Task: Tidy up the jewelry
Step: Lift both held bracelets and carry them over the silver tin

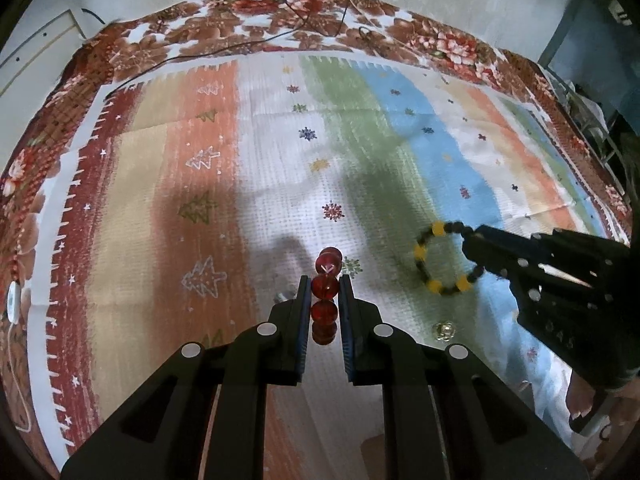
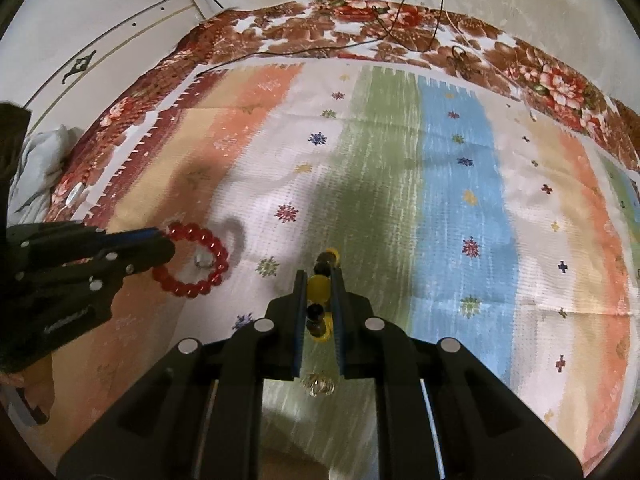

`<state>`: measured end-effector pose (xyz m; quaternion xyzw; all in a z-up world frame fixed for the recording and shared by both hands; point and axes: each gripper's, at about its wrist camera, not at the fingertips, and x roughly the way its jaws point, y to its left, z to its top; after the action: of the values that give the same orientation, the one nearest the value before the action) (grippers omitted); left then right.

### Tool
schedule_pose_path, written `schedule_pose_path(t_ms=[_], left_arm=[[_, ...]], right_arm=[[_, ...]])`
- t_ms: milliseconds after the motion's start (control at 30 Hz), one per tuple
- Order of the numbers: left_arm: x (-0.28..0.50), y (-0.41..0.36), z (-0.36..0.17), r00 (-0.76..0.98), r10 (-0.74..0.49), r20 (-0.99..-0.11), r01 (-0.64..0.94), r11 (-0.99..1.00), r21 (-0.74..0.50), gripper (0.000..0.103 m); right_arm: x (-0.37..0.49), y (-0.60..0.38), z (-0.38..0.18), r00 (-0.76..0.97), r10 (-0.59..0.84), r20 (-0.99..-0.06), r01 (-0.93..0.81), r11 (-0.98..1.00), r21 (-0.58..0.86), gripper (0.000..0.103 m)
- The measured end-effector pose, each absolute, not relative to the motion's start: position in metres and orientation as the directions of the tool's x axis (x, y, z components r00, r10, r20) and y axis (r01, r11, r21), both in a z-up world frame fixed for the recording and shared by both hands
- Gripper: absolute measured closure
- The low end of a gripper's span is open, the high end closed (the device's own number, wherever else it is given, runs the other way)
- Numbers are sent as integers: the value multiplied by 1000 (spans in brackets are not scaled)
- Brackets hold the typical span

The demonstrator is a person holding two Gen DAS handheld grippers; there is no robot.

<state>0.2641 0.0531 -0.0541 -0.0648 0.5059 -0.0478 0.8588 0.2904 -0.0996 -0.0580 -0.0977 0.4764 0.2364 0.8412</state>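
Holding: both bracelets lifted over the striped cloth [image 1: 280, 128]
Left gripper [image 1: 325, 292]: jaws pinching red bead bracelet [image 2: 192, 260] edge-on, so the loop hangs free
Right gripper [image 2: 320, 288]: jaws pinching black-and-yellow bracelet [image 1: 444, 260] the same way
Left on cloth: small clear ring [image 1: 445, 330] and another [image 2: 202, 261], both below the held loops
Judgement: bracelets sorted first, rings likely later

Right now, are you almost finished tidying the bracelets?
Not yet; nothing looks put away. The left gripper is shut on the red bead bracelet, and the right gripper is shut on the black and yellow bracelet, both above the striped cloth. Two small shiny pieces lie loose on the cloth. No box or tray shows.
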Motion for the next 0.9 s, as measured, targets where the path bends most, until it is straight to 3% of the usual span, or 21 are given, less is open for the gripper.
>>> schedule_pose_path(t_ms=[500,900], left_arm=[[228,41,-20,541,-187,-820,41,980,-197,90],[198,18,-4,559,-229,-797,96,973,-212,90]], right_arm=[[246,-114,-9,483,364,-796,-500,861,91,90],[215,-137,-3,487,385,-784,-480,868,129,90]])
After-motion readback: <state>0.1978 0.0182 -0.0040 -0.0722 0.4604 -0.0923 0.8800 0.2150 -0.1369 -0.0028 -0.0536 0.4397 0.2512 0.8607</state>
